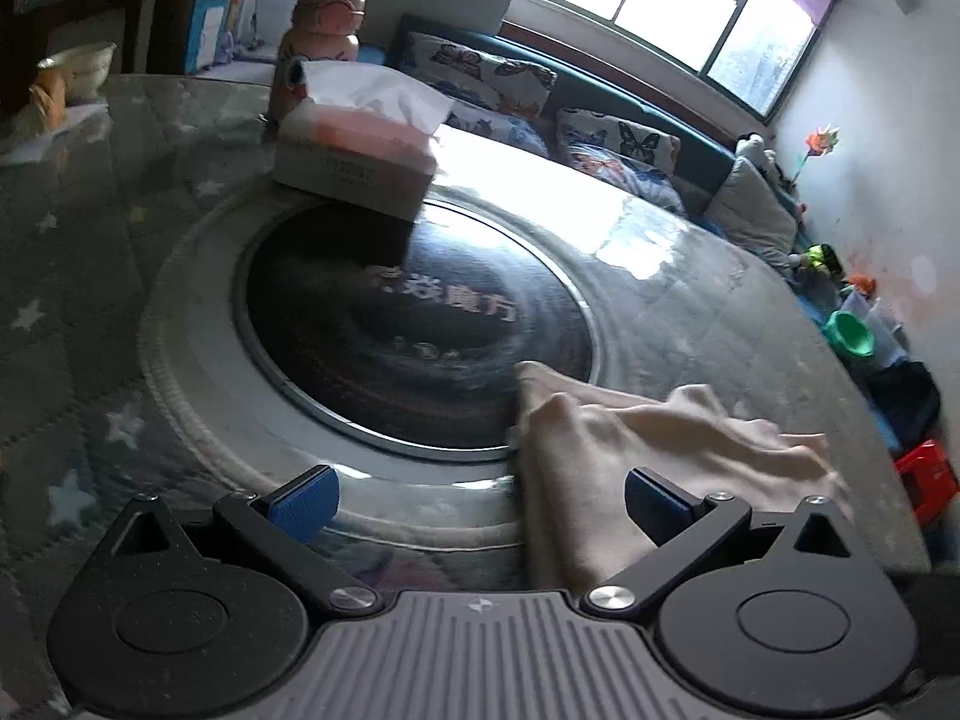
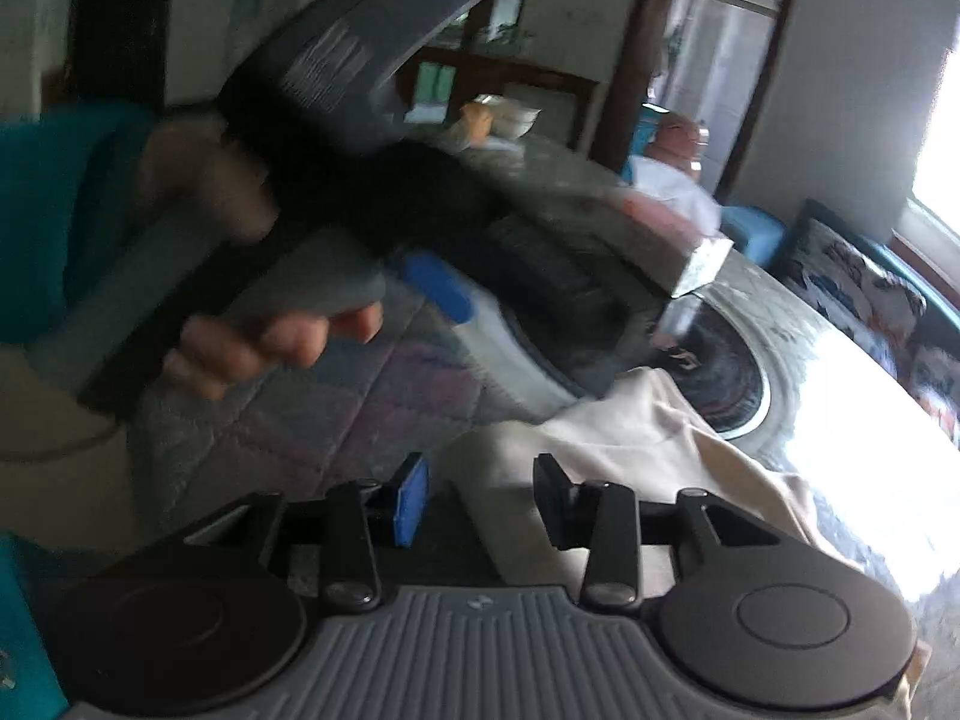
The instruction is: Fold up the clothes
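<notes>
A beige garment (image 1: pixel 636 456) lies crumpled on the glass-topped round table (image 1: pixel 750 324), at the near right edge of the black turntable. My left gripper (image 1: pixel 480 504) stands wide open just short of it. The cloth's left edge runs between its fingers, nearer the right finger (image 1: pixel 657 507), and neither pad touches it. In the right wrist view the garment (image 2: pixel 648 438) spreads ahead and to the right. My right gripper (image 2: pixel 483 501) is open, with a fold of the cloth in the gap and not pinched. A hand (image 2: pixel 258 348) holds the left gripper at upper left, blurred, one blue pad (image 2: pixel 435 288) showing.
A black turntable (image 1: pixel 414 324) fills the table's middle. A tissue box (image 1: pixel 354 150) and a pink bottle (image 1: pixel 324 30) stand at its far edge. Beyond are a sofa with butterfly cushions (image 1: pixel 498 69), a window and toys along the right wall. A teal sleeve (image 2: pixel 42 210) is at left.
</notes>
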A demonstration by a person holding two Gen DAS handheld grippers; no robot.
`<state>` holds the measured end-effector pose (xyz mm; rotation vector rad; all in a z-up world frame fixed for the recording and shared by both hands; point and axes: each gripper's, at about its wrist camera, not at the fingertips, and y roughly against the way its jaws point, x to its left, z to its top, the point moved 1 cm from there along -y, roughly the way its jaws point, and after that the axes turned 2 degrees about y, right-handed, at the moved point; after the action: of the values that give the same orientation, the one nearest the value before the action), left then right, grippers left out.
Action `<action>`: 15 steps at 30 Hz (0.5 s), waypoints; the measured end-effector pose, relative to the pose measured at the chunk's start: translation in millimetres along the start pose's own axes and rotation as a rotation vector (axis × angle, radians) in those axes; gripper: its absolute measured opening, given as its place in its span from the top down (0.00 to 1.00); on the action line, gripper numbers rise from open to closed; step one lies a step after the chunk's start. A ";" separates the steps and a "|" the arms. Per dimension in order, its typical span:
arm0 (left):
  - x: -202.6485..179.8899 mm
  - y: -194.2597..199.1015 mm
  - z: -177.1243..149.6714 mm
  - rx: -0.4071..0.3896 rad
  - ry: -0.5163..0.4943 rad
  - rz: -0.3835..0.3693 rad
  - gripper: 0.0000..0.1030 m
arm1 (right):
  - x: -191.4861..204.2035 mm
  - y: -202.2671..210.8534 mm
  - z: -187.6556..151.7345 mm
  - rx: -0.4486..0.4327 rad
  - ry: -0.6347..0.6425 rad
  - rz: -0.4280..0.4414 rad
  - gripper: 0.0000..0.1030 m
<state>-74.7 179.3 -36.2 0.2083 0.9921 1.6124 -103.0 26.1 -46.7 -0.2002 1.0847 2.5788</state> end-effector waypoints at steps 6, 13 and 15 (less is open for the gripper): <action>-4.4 -5.7 -0.6 0.051 0.082 -0.064 0.02 | -7.7 1.7 -1.0 -0.013 -0.080 -0.015 0.91; -10.9 -15.7 2.5 0.112 0.223 -0.162 0.03 | -46.7 32.5 -2.6 -0.115 -0.333 0.069 0.93; -14.9 -20.5 4.5 0.127 0.245 -0.187 0.07 | -52.3 41.3 -4.6 -0.139 -0.363 0.086 0.93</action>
<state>-52.4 167.7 -42.1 0.0026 1.2657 1.4277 -68.9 -17.3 -9.0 0.2784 0.7984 2.6283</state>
